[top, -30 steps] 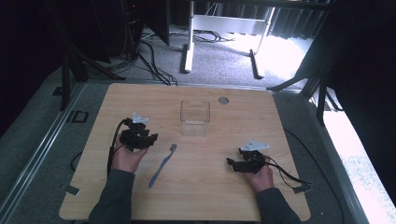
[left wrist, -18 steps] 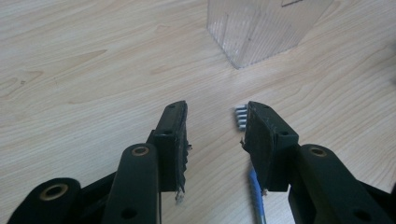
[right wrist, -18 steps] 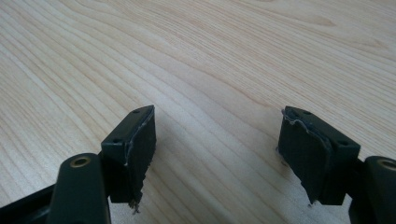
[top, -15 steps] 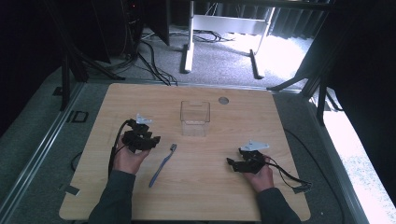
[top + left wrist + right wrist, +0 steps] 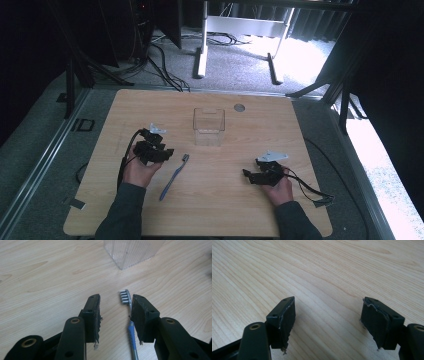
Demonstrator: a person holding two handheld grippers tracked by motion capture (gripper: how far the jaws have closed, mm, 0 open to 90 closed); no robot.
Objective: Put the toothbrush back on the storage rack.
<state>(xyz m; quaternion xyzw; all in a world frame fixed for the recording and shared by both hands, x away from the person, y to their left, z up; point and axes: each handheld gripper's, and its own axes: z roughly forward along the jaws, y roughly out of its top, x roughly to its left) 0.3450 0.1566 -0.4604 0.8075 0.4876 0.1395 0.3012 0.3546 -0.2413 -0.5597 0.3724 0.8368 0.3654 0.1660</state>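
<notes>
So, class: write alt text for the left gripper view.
The open left gripper hovers over a wooden table, a blue toothbrush lying beside its right-hand jaw, bristles pointing away. A clear box stands beyond.

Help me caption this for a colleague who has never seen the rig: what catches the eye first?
Probably the clear ribbed plastic box standing upright at the middle of the pale wooden table. Next, the blue-handled toothbrush with grey bristles lying flat in front of it, beside the left gripper, whose open jaws sit by its head. The right gripper rests open on bare wood.
</notes>
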